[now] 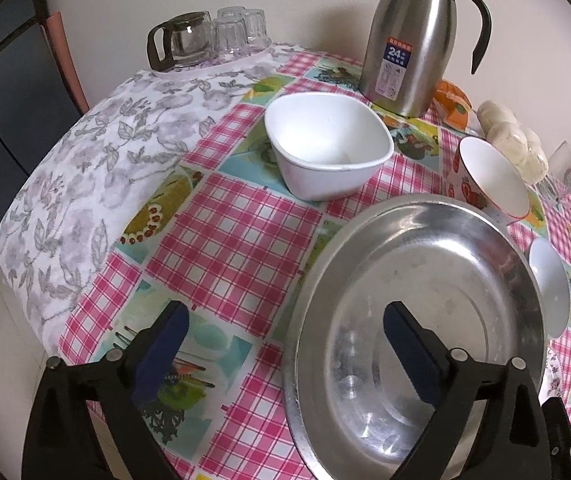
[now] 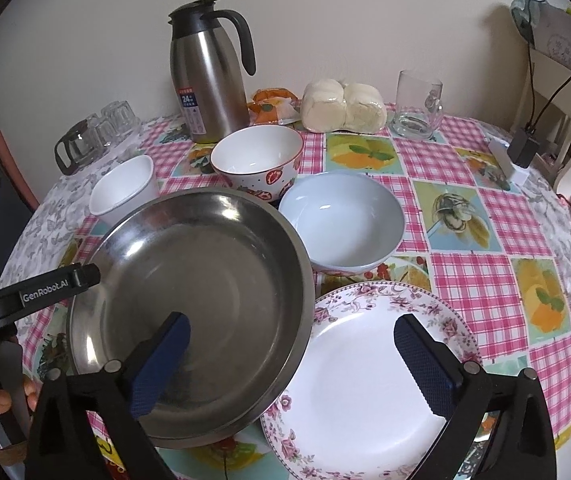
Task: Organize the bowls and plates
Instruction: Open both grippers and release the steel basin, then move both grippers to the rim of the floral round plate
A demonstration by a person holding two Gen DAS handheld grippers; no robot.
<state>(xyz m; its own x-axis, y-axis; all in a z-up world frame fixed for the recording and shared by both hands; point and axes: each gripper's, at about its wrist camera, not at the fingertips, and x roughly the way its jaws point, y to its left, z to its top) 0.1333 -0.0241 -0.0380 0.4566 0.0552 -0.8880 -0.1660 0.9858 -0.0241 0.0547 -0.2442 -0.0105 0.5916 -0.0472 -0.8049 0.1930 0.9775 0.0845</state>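
Observation:
A large steel plate (image 1: 425,300) (image 2: 189,292) lies at the table's near side, its right rim over a floral china plate (image 2: 369,392). A white square bowl (image 1: 327,144) (image 2: 123,192) stands behind it. A strawberry-patterned bowl (image 1: 493,178) (image 2: 257,162) and a pale blue bowl (image 2: 341,222) (image 1: 549,284) stand to the right. My left gripper (image 1: 285,332) is open and empty, straddling the steel plate's left rim. My right gripper (image 2: 291,340) is open and empty, one finger over the steel plate, the other over the floral plate.
A steel thermos jug (image 1: 409,40) (image 2: 209,80) stands at the back. A glass pot and upturned glasses (image 1: 209,36) sit on a tray at the back left. Wrapped buns (image 2: 343,106), a glass mug (image 2: 417,106) and a charger (image 2: 523,150) lie at the back right.

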